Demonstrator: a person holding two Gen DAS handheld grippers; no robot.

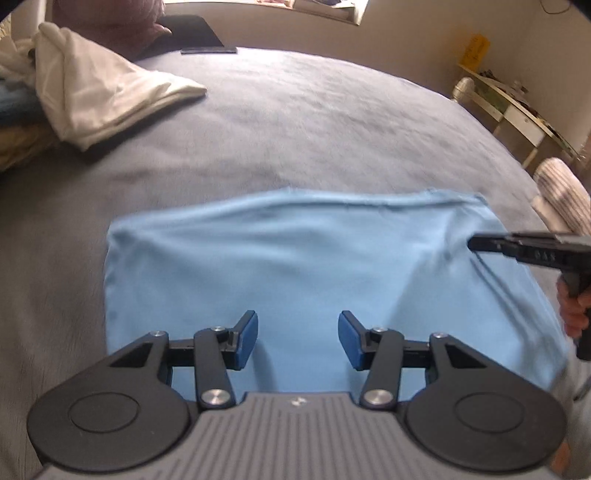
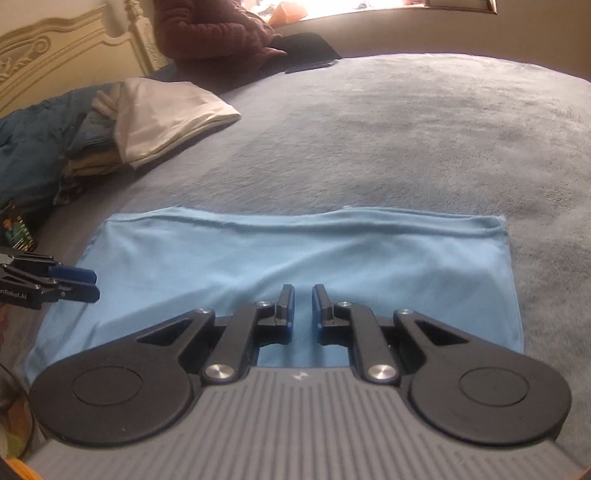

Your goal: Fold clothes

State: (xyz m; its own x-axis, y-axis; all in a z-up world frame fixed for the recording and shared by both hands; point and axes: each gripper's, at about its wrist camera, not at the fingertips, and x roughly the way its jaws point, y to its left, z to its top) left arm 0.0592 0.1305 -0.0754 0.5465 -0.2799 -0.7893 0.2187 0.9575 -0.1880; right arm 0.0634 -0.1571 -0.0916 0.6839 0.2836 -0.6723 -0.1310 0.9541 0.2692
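The light blue garment [image 1: 295, 273] lies folded into a broad rectangle on the grey blanket [image 1: 295, 122] of a bed. In the left wrist view its far edge runs as a doubled hem with a slight ridge, the left side falls straight, and soft creases fan across the middle toward the right corner. The left gripper [image 1: 297, 339] hovers over the near part of the cloth, jaws spread wide with nothing between the blue pads. The right gripper [image 1: 476, 244] reaches in from the right over the cloth's far right area; from this side I cannot tell how its jaws stand. A white folded cloth [image 1: 107, 99] sits on a heap of clothes at far left.

In the right wrist view the light blue garment [image 2: 369, 258] shows the same rolled far hem and a shallow hollow at its centre. The right gripper [image 2: 303, 314] sits above the near edge, jaws nearly together with a narrow gap, gripping nothing. The left gripper [image 2: 79, 284] enters at the left by the cloth's side edge. A maroon jacket [image 2: 214, 29] lies by the headboard [image 2: 55, 48].
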